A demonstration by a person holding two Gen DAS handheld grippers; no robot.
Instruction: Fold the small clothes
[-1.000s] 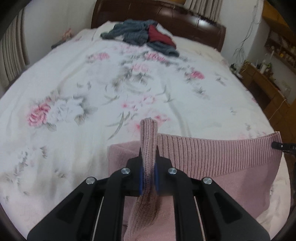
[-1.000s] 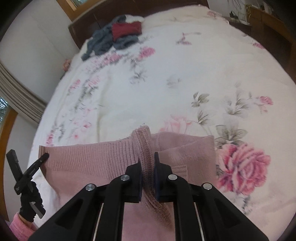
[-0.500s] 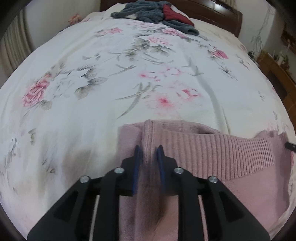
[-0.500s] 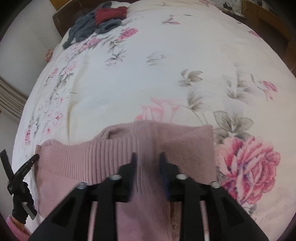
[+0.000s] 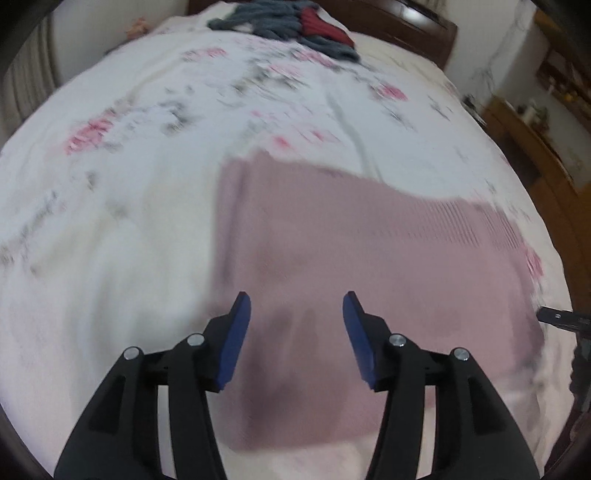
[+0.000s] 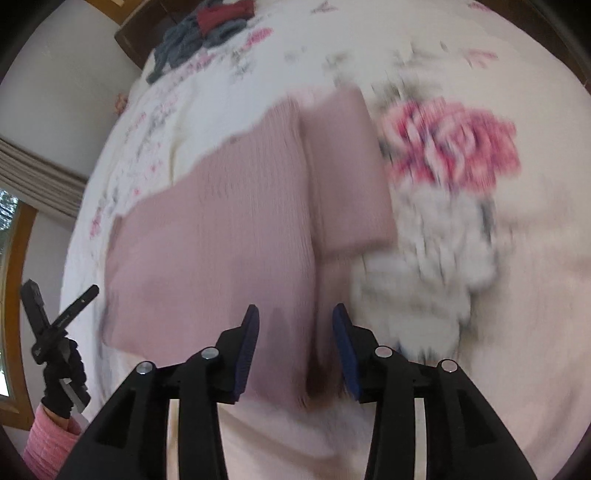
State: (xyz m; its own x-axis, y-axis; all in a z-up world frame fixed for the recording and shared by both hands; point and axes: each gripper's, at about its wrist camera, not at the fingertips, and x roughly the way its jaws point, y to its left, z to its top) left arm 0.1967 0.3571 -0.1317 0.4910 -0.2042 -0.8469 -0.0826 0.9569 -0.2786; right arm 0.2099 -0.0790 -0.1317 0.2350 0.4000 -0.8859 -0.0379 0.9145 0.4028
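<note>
A pink knitted garment (image 5: 351,251) lies flat on the floral bedspread (image 5: 110,206), folded into a rough rectangle with its ribbed hem along the far edge. My left gripper (image 5: 296,297) is open above the garment's near left part, nothing between its blue pads. In the right wrist view the same pink garment (image 6: 221,229) shows a folded flap on its right side. My right gripper (image 6: 295,310) hangs open over its near edge, holding nothing. Both views are motion-blurred.
A pile of grey and red clothes (image 5: 288,26) lies at the far end of the bed by the dark headboard (image 5: 413,26). Wooden furniture (image 5: 524,136) stands to the right. A gloved hand with a pink sleeve (image 6: 48,439) holds the other gripper at left.
Both grippers have opened and let go of the pink garment's edge. The garment has dropped flat on the bed, and both grippers have pulled back and up.
</note>
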